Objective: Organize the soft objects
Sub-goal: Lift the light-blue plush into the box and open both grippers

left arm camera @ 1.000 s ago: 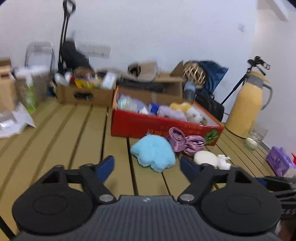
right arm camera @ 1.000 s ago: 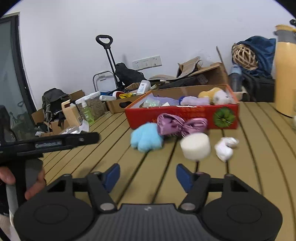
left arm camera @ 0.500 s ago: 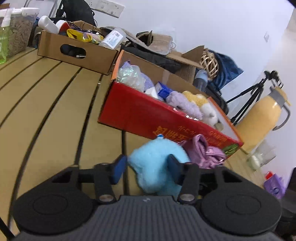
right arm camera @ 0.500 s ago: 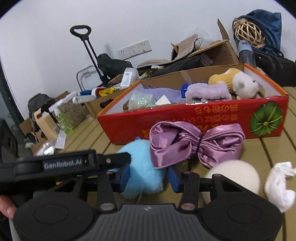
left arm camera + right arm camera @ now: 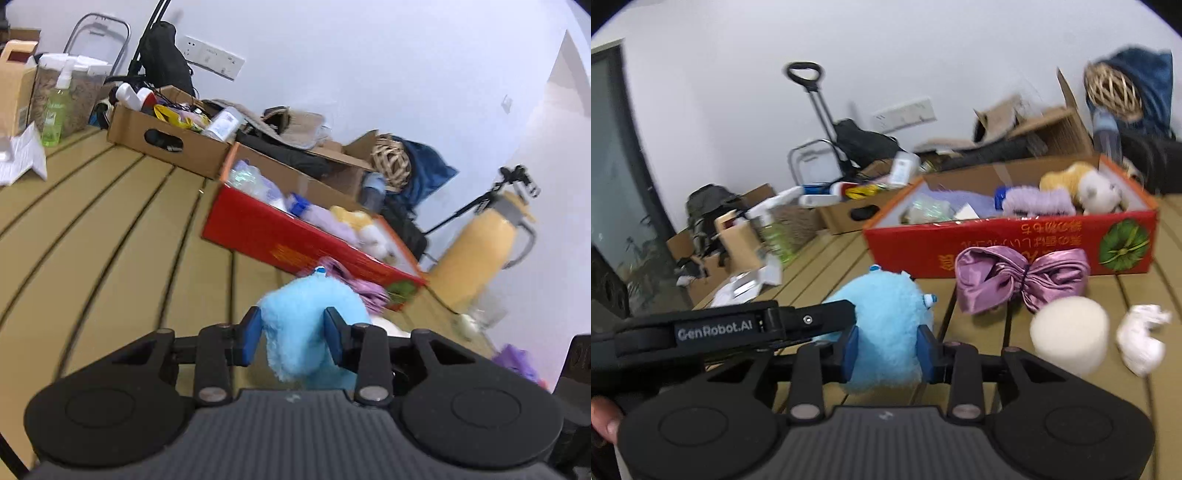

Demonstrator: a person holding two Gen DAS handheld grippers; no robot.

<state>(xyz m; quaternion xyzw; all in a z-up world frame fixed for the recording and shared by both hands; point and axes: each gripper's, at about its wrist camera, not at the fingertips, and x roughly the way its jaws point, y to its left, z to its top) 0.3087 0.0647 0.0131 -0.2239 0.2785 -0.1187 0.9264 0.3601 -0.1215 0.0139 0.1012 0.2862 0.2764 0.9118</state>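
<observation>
A fluffy light-blue plush toy (image 5: 310, 325) sits between the fingers of my left gripper (image 5: 291, 334), which is shut on it and holds it above the slatted wooden table (image 5: 110, 236). In the right wrist view the same blue plush toy (image 5: 882, 332) also fills my right gripper (image 5: 886, 349), which is shut on it; the left gripper's black body (image 5: 738, 325) reaches in from the left. Behind stands the red cardboard box (image 5: 1015, 243) holding several soft toys. A purple satin bow (image 5: 1019, 277), a cream sponge cylinder (image 5: 1069, 338) and a small white plush (image 5: 1141, 339) lie in front of it.
A brown cardboard box (image 5: 166, 144) of bottles and clutter stands behind the red box (image 5: 295, 236). A yellow thermos jug (image 5: 476, 266) stands at the right. A green spray bottle (image 5: 55, 110) and papers are at the far left. Bags and a trolley line the wall.
Both grippers moved in on the blue plush and closed on it from opposite sides. The plush has risen off the table in the left wrist view.
</observation>
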